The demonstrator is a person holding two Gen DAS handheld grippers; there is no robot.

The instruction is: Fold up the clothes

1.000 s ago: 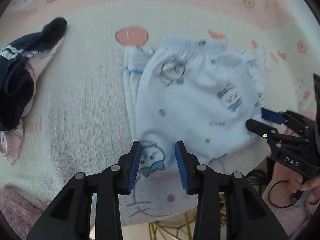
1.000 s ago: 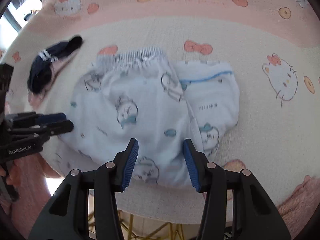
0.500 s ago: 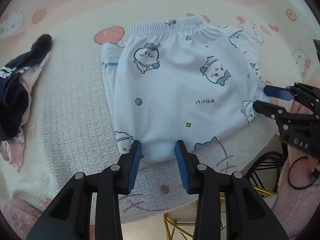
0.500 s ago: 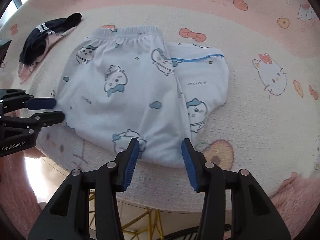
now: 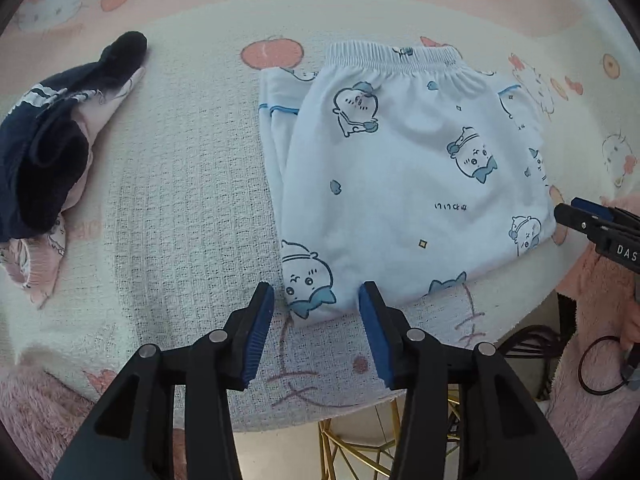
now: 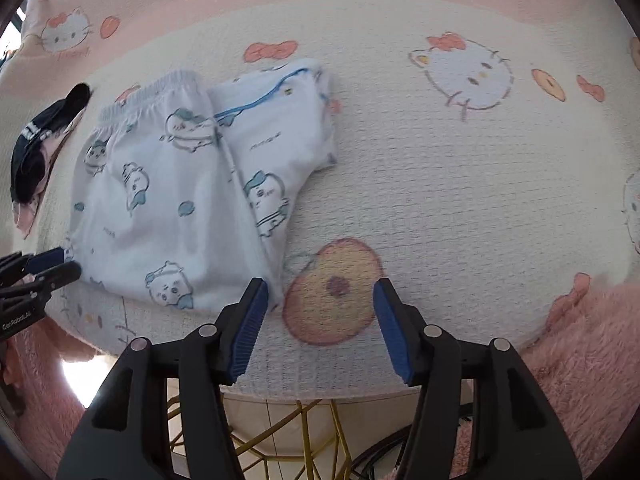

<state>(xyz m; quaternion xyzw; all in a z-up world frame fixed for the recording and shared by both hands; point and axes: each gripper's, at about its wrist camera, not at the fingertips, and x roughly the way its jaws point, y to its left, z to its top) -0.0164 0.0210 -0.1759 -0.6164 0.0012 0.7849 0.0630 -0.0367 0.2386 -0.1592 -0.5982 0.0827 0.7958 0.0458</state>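
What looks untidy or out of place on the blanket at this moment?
The navy and pink garment lies crumpled at the left, not folded. The light blue pants lie flat, but an under layer with blue trim sticks out beyond the left edge, so the fold is uneven.

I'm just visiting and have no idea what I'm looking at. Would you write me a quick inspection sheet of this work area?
Surface: cream and pink cartoon-print blanket, draped over a table.
Job's things: pale blue cartoon-print pants, folded, lying flat, waistband at the far side.
Clutter: dark navy and pink clothes heap, apart from the pants on the left.
Grippers: left tongs open at the near hem, holding nothing; right tongs open over bare blanket beside the pants.
Cables: black cable looping by the right tongs' handle.
Surroundings: gold wire frame under the table; fluffy pink sleeve.
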